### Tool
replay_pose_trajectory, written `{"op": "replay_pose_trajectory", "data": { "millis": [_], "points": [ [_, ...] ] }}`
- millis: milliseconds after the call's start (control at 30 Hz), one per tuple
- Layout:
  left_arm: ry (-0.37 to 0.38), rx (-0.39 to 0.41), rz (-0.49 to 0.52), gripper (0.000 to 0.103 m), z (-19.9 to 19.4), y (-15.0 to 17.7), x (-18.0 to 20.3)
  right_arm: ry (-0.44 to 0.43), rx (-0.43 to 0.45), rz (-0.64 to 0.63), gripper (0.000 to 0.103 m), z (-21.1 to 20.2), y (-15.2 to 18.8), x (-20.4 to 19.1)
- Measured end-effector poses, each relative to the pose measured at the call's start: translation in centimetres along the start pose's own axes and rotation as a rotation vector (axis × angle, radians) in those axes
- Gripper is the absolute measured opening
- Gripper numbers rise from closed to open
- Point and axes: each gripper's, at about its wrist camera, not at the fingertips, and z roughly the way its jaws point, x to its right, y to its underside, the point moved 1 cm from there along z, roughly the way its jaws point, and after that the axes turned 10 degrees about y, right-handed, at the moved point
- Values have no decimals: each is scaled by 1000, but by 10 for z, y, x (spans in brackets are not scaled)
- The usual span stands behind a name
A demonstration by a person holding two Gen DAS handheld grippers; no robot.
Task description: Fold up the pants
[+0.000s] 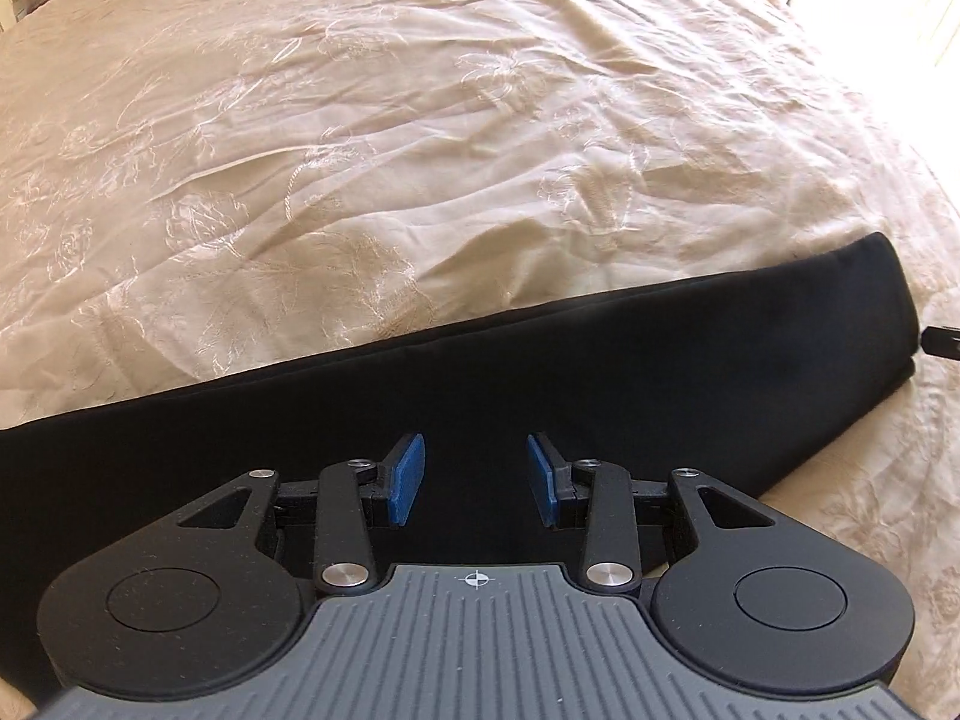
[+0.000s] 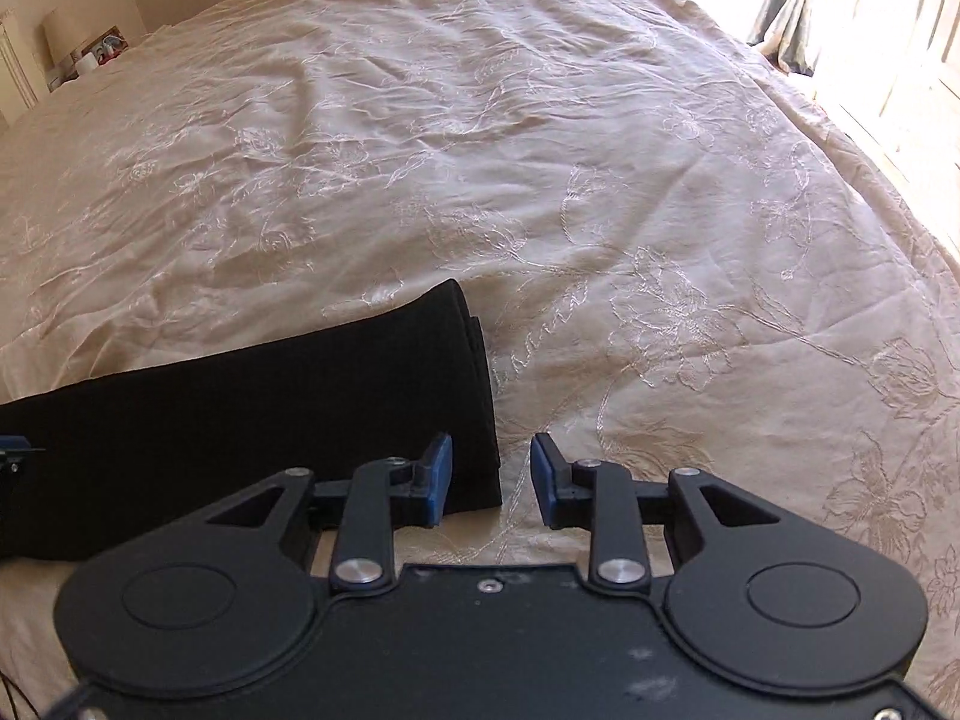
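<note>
The black pants (image 1: 540, 372) lie flat in a long strip on the cream bedspread, legs stacked on each other. My left gripper (image 1: 475, 477) is open and empty, just above the middle of the strip. In the right wrist view the pants (image 2: 270, 408) end at a straight edge at lower centre. My right gripper (image 2: 491, 477) is open and empty, with its blue pads to either side of the near corner of that end. The tip of the right gripper shows at the right edge of the left wrist view (image 1: 942, 342).
The embroidered cream bedspread (image 2: 540, 150) covers the whole bed. A bedside table with a lamp and small items (image 2: 78, 54) stands at the far left. A curtain and bright window (image 2: 840, 18) are at the far right, past the bed's edge.
</note>
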Motion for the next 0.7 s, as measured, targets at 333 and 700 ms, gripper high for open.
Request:
{"op": "replay_pose_trajectory", "data": {
  "millis": [333,700],
  "points": [
    [-55,-51,-10,36,28,-15,-16,-117,-74,23,4,8,-13,0],
    [-95,-39,54,37,18,-26,-1,-121,-153,226,14,9,3,36]
  ]
}}
